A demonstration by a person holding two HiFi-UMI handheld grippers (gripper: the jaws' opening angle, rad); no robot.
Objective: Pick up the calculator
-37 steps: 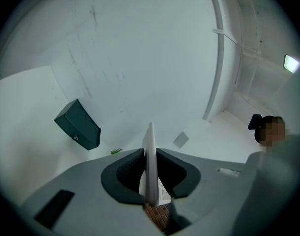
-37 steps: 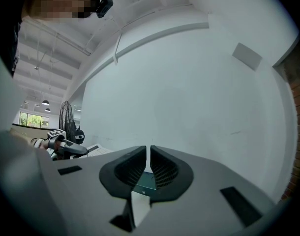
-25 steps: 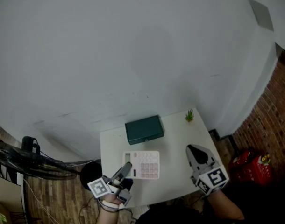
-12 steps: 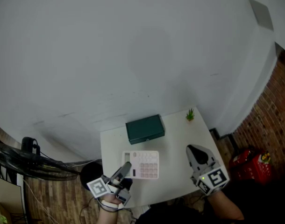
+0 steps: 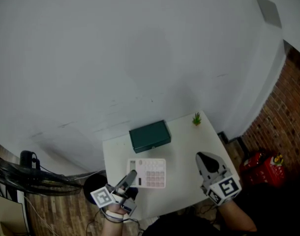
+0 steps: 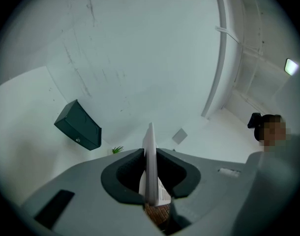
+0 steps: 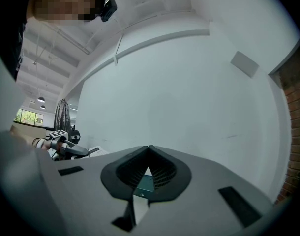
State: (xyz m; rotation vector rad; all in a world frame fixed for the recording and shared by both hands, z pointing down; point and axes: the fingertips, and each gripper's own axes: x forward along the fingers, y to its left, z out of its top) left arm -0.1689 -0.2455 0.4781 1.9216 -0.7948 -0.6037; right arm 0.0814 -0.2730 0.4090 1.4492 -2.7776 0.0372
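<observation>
Tips of the left claw [image 5: 131, 176], low and left of centre, are clamped on the left edge of the flat white calculator with pale pink keys [image 5: 151, 172], which sits over the near half of the white square surface [image 5: 189, 141]. Just behind it lies a dark green rectangular box [image 5: 149, 135]. At lower right, the right claw [image 5: 204, 157] is pressed shut on nothing.

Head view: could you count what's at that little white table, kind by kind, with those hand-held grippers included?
calculator: 1
dark green box: 1
small green plant: 1
grippers: 2, the left gripper and the right gripper
Total: 5
</observation>
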